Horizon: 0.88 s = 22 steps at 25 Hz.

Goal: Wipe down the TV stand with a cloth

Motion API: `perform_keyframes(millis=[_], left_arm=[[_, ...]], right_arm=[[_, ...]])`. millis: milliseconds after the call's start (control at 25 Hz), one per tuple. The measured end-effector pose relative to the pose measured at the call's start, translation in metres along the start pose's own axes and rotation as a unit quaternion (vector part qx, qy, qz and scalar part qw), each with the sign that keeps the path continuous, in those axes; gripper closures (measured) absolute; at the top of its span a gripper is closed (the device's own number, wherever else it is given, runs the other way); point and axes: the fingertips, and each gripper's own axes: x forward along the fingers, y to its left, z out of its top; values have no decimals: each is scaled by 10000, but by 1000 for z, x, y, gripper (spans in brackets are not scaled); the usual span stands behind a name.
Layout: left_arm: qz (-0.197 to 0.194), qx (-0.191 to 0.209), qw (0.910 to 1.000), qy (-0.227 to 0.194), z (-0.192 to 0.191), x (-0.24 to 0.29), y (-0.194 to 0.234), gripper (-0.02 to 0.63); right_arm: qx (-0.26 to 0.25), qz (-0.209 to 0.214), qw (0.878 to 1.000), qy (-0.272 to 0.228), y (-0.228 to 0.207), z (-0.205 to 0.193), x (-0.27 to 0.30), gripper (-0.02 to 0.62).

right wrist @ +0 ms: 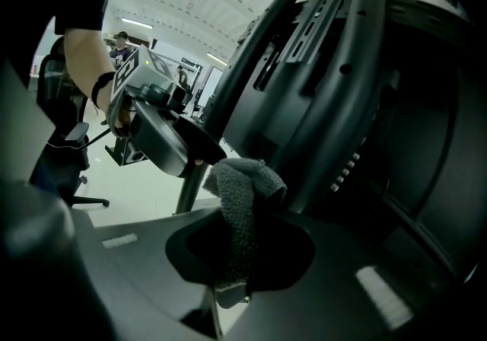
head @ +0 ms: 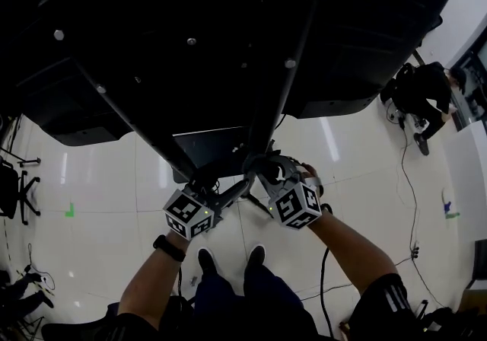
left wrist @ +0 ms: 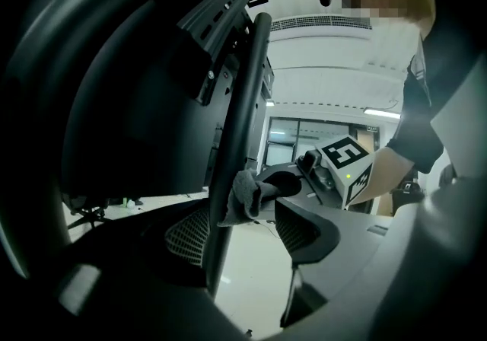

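Over the white floor (head: pixel 99 202), the grey cloth (right wrist: pixel 242 199) is clamped in the right gripper (right wrist: pixel 232 256) against the TV stand pole (left wrist: pixel 242 126), which is straddled by the wide-open left gripper (left wrist: pixel 243 234), so long firm strokes are probably needed.

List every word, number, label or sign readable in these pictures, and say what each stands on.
No readable text in any view.
Left marker cube: black-and-white square patterns only, no letters.
Right marker cube: the same kind of pattern, no letters.
Green floor mark: no writing visible.
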Motion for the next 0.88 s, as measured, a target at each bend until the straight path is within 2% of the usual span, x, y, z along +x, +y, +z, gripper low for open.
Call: perform_keyframes(millis=[560, 880], left_arm=[[-65, -273, 9976, 640, -128, 23, 38, 304], [-46, -429, 9903, 1320, -223, 26, 53, 298]], right_arm=[[320, 368, 9977, 481, 70, -97, 75, 552], [392, 446, 9952, 782, 109, -152, 111, 554]])
